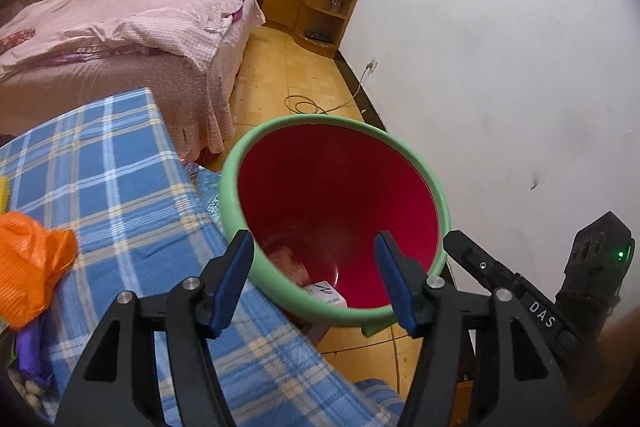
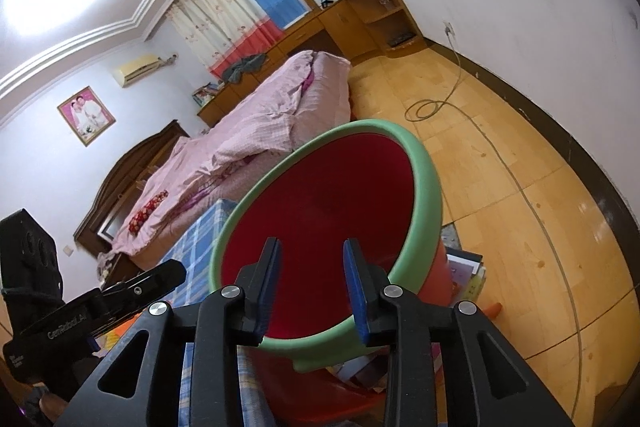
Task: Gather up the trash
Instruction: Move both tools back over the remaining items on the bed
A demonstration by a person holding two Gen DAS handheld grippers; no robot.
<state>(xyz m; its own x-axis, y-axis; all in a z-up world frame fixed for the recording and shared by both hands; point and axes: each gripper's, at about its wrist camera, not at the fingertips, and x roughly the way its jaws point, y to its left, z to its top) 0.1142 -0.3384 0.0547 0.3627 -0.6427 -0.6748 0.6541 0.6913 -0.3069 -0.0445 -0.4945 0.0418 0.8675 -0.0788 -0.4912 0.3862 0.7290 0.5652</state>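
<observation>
Left wrist view: the left gripper (image 1: pixel 314 267) hangs above the mouth of the trash bin (image 1: pixel 236 183), its blue-padded fingers (image 1: pixel 234 281) spread wide with nothing between them. The bin is round, with a thick pale-green rim and a glossy red interior that narrows toward the base. It stands just beside the edge of the blue plaid tablecloth (image 1: pixel 120 167). At the bottom of the bin lie a small white box (image 1: pixel 326 293) and a pinkish crumpled item (image 1: pixel 286 261). An orange plastic bag (image 1: pixel 30 263) lies on the cloth, well apart from the bin. The right gripper (image 1: pixel 520 291) shows at the right edge.

Right wrist view: the right gripper (image 2: pixel 312 279) hangs over the same bin (image 2: pixel 428 179), fingers (image 2: pixel 354 287) moderately apart and holding nothing. The bin's outer wall (image 2: pixel 438 279) is orange-red below the green rim. Papers or books (image 2: pixel 466 271) lie on the wood floor (image 2: pixel 520 163) just beside it.
</observation>
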